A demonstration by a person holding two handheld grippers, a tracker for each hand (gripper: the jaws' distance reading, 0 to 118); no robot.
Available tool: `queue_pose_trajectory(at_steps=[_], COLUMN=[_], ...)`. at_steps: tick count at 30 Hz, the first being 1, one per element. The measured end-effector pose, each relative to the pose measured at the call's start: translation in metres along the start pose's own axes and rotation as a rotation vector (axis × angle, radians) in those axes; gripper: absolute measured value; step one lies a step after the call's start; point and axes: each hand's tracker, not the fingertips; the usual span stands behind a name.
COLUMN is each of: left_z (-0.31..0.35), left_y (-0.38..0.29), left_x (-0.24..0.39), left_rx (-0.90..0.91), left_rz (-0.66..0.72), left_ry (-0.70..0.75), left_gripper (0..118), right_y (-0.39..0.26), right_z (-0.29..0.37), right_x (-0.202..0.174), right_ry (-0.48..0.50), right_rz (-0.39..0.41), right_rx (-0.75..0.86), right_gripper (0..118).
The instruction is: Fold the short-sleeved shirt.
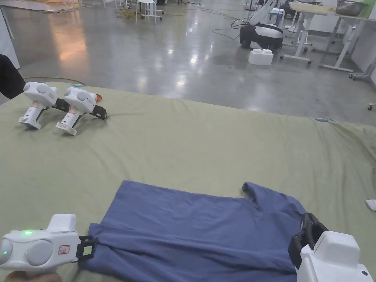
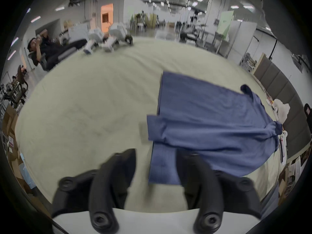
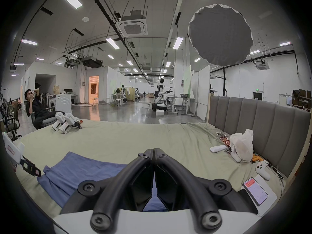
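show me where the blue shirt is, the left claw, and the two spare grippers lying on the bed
blue shirt (image 1: 191, 227), head view, middle of the fabric.
left claw (image 2: 156, 163), left gripper view, between its tips.
spare grippers (image 1: 79, 101), head view, right one's body.

Blue short-sleeved shirt (image 1: 198, 227) spread along the bottom centre of the head view, lying on the green bedsheet, partly folded: its near edge doubled over into a long crease, one sleeve poking up at right.
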Motion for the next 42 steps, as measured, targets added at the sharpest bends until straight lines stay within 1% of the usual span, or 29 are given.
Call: queue_pose_trajectory(at_steps=[1,3,5,7,8,11,12,13,14,15,16,18,20,22,23,24,25,26,27,28,30,33,35,37,38,40,41,42], left_z=[-0.003,-0.015,-0.023,-0.020,-0.018,-0.004,-0.002,-0.003,-0.002,0.000,0.001,0.008,0.015,0.019,0.022,0.027,0.023,0.025,0.028,0.031,0.028,0.030,0.029,0.027,0.026,0.024,0.024,0.023], left_y=[0.000,-0.001,-0.004,-0.007,-0.006,-0.009,-0.012,-0.010,-0.011,-0.013,-0.014,-0.017,-0.022,-0.024,-0.027,-0.029,-0.028,-0.029,-0.030,-0.031,-0.030,-0.027,-0.025,-0.026,-0.026,-0.026,-0.028,-0.028], left_x=[0.004,0.010,0.016,0.026,0.031,0.046,0.049,0.045,0.046,0.047,0.047,0.047,0.048,0.044,0.043,0.044,0.040,0.040,0.040,0.041,0.040,0.038,0.036,0.037,0.037,0.037,0.039,0.039], left_rx=[-0.043,-0.109,-0.182,-0.147,-0.153,-0.160,-0.156,-0.157,-0.157,-0.154,-0.151,-0.130,-0.114,-0.089,-0.080,-0.062,-0.046,-0.041,-0.029,-0.016,-0.004,0.015,0.015,0.014,0.012,0.010,0.011,0.011], left_rz=[-0.001,-0.021,-0.046,-0.072,-0.078,-0.099,-0.106,-0.104,-0.105,-0.111,-0.113,-0.108,-0.112,-0.098,-0.092,-0.095,-0.100,-0.106,-0.114,-0.123,-0.140,-0.124,-0.115,-0.117,-0.117,-0.111,-0.109,-0.107], left_ry=[0.001,0.008,0.052,0.071,0.087,0.102,0.098,0.089,0.078,0.074,0.067,0.021,0.031,0.028,0.026,0.028,0.030,0.028,0.029,0.033,0.037,0.036,0.032,0.035,0.036,0.038,0.040,0.041], left_gripper=[67,78,79,78,76,56,45,37,27,14,6,5,5,4,4,4,4,4,4,4,4,4,4,4,4,4,4,4], right_y=[-0.001,-0.004,-0.007,-0.010,-0.010,-0.014,-0.016,-0.017,-0.018,-0.019,-0.021,-0.021,-0.020,-0.020,-0.022,-0.024,-0.028,-0.035,-0.043,-0.050,-0.066,-0.092,-0.108,-0.121,-0.126,-0.134,-0.136,-0.134], right_z=[0.000,0.000,0.001,0.001,0.002,0.002,0.002,0.002,0.002,0.002,0.002,0.001,0.001,-0.001,-0.004,-0.008,-0.013,-0.018,-0.023,-0.027,-0.035,-0.048,-0.058,-0.068,-0.072,-0.077,-0.077,-0.076], right_x=[0.001,0.003,0.006,0.010,0.012,0.017,0.019,0.021,0.024,0.027,0.031,0.042,0.058,0.077,0.087,0.098,0.108,0.115,0.121,0.124,0.126,0.120,0.116,0.108,0.106,0.102,0.102,0.101], right_ry=[-0.001,-0.006,-0.011,-0.018,-0.021,-0.034,-0.037,-0.039,-0.042,-0.045,-0.048,-0.065,-0.100,-0.144,-0.148,-0.140,-0.134,-0.097,-0.081,-0.071,-0.045,-0.005,0.001,0.016,0.023,0.030,0.042,0.050], right_rz=[0.001,0.008,0.014,0.016,0.018,0.019,0.016,0.011,0.005,0.001,-0.004,-0.012,-0.019,-0.020,-0.016,-0.022,-0.009,-0.017,-0.015,0.004,0.026,0.010,-0.009,-0.015,-0.014,-0.009,-0.016,-0.028], right_rx=[-0.008,-0.020,-0.031,-0.045,-0.052,-0.070,-0.079,-0.087,-0.095,-0.103,-0.109,-0.126,-0.160,-0.218,-0.261,-0.310,-0.391,-0.450,-0.489,-0.557,-0.637,-0.735,-0.754,-0.811,-0.832,-0.845,-0.844,-0.829], right_gripper=[0,0,0,0,0,0,0,0,1,1,1,1,1,6,19,37,59,77,81,81,81,81,80,77,70,48,36,22])
